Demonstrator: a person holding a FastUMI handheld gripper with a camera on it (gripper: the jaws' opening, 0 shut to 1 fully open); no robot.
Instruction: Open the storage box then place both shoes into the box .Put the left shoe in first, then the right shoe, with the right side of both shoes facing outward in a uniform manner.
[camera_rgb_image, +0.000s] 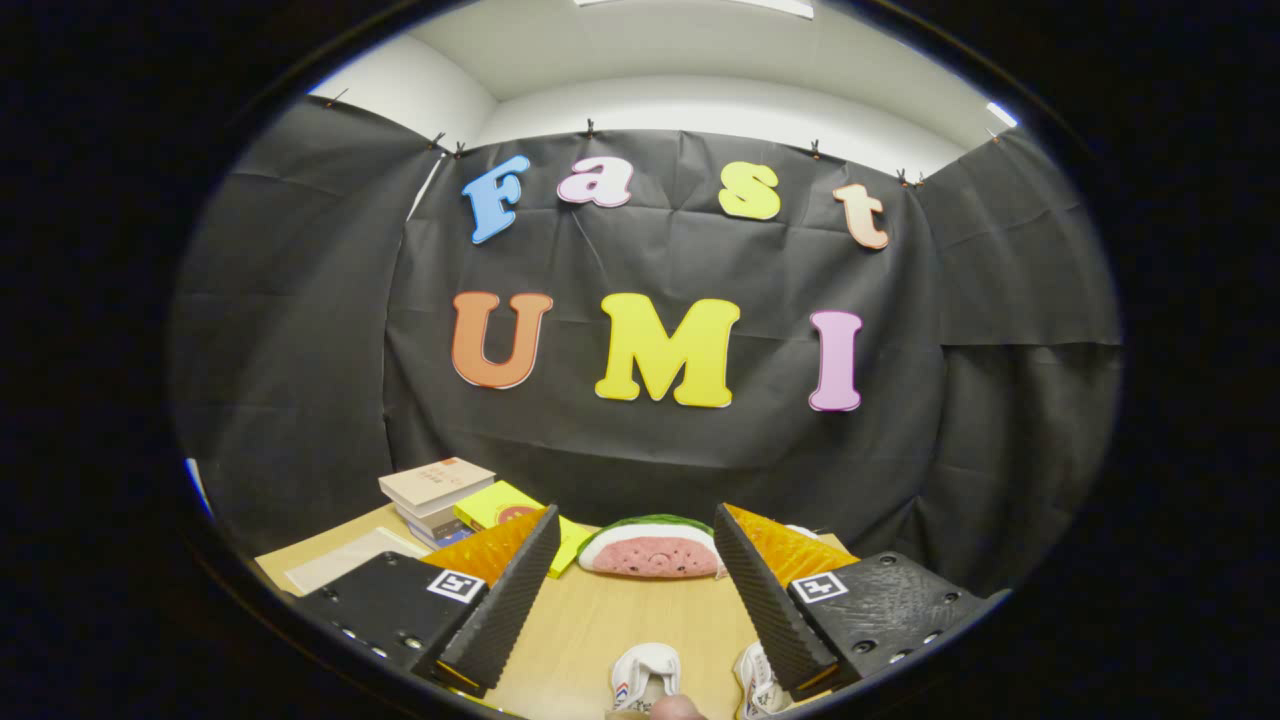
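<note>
Two white shoes lie low in the middle of the frame, on the wooden table (600, 625) between the gripper's fingers. The left one (645, 677) is seen toe-on, rounded, with a padded-looking upper and small red and blue marks on its side. The right one (757, 682) lies just beside the right finger, partly hidden by it, and shows a laced or ribbed white surface.

The gripper (635, 585) hangs above them with its jaws wide apart, holding nothing — the inner faces of the fingers are ridged pads, and each finger carries a small square marker.

Beyond the fingers, mid-frame, lies a plush watermelon slice (650, 550) — a soft half-round with pink flesh and a green rind. To its left is a flat yellow book (500, 505), then a stack of books (436, 492) with a tan cover on top. A pale sheet (345, 560) lies at the lower left of the smooth, light-grained tabletop.
</note>
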